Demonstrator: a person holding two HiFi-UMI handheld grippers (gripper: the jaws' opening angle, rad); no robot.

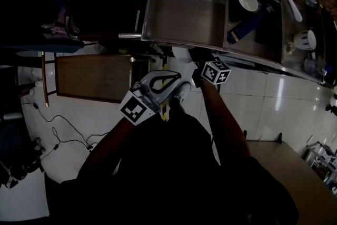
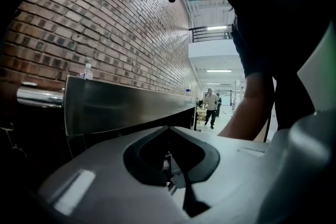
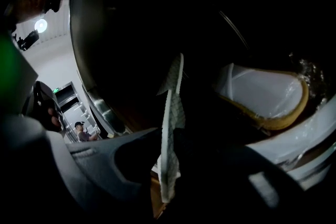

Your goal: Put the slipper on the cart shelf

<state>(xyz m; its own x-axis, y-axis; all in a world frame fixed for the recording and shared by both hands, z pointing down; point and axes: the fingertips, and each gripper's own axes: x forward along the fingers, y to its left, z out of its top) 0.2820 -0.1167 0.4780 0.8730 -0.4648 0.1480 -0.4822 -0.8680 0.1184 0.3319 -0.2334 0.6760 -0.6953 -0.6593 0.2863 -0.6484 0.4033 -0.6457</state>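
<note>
In the right gripper view a thin white slipper [image 3: 172, 113] with a woven texture stands edge-on between the jaws of my right gripper [image 3: 169, 165], which is shut on it. A second white slipper [image 3: 262, 94] with a tan rim lies just beyond, in the dark under the steel cart [image 3: 100, 44]. The head view shows the right gripper [image 1: 202, 63] reaching under the cart's top tray [image 1: 184, 8], its tips lost in shadow. My left gripper [image 1: 169, 80] hangs beside it, shut and holding nothing; its view faces the cart's steel edge [image 2: 131, 105].
The cart's top holds a white bowl [image 1: 247, 0], a blue pack [image 1: 243, 29] and cups [image 1: 308, 39]. A wooden board [image 1: 93, 77] and cables [image 1: 63, 129] are on the white floor at left. A brick wall [image 2: 105, 23] runs alongside; a person [image 2: 211, 107] walks far off.
</note>
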